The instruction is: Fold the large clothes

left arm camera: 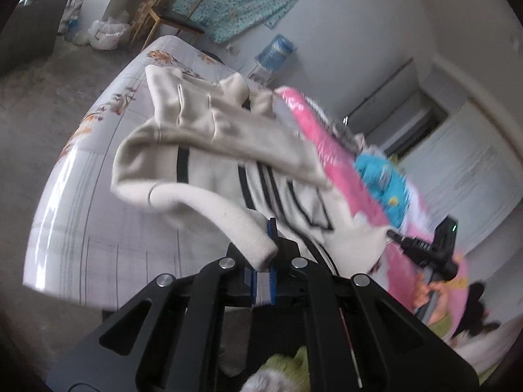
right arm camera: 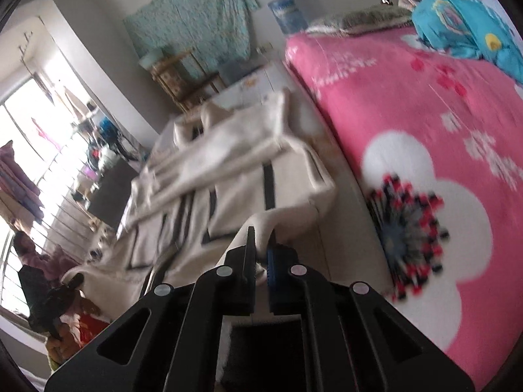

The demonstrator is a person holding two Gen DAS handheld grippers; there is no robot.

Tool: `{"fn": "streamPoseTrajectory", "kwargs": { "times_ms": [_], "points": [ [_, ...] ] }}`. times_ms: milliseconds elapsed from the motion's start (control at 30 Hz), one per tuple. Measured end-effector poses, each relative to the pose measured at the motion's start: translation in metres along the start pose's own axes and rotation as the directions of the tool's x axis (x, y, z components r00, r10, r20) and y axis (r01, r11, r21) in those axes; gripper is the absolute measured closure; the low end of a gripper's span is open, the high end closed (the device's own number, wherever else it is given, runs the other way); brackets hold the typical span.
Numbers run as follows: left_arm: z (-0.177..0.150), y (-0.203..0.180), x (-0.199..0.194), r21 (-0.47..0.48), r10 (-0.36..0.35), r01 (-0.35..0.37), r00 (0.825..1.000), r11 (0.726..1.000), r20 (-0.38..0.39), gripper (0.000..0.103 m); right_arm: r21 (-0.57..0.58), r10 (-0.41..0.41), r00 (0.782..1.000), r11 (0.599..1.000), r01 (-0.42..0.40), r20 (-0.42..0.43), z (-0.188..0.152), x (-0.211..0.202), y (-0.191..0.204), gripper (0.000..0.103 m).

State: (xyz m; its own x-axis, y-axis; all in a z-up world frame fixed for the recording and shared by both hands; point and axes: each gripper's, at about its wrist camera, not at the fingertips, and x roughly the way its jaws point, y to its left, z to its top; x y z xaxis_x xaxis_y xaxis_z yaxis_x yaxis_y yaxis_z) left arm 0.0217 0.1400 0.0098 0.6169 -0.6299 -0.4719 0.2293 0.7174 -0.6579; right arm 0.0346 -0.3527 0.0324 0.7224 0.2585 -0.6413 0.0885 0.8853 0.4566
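Both claws are pinching the cream garment (left arm camera: 209, 137) by an edge: the left claw (left arm camera: 266, 254) and the right claw (right arm camera: 260, 254). It hangs between them over the pale floral surface (left arm camera: 98, 222). A pink bed (right arm camera: 425, 150) crowds just beside it, a wooden chair (left arm camera: 176, 9) beyond.

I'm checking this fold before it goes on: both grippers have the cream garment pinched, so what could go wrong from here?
1. The left gripper holds only a narrow rolled edge of the cream garment; it could slip out.
2. The right gripper also pinches a thin edge, so uneven tension might skew the fold.
3. The garment is already bunched, with a sleeve lying across its black stripes; wrinkles may get folded in.
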Motion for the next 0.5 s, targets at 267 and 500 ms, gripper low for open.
{"fn": "streamPoseTrajectory", "kwargs": {
  "times_ms": [267, 500],
  "points": [
    [0.046, 0.033, 0.024, -0.103, -0.003, 0.005, 1.000, 0.995, 0.023, 0.098, 0.025, 0.035, 0.999, 0.999, -0.035, 0.022, 0.049, 0.047, -0.001, 0.097],
    [0.073, 0.054, 0.055, -0.136, 0.044, -0.044, 0.999, 0.990, -0.002, 0.098, 0.050, 0.045, 0.999, 0.998, -0.045, -0.004, 0.074, 0.101, -0.010, 0.097]
  ]
}}
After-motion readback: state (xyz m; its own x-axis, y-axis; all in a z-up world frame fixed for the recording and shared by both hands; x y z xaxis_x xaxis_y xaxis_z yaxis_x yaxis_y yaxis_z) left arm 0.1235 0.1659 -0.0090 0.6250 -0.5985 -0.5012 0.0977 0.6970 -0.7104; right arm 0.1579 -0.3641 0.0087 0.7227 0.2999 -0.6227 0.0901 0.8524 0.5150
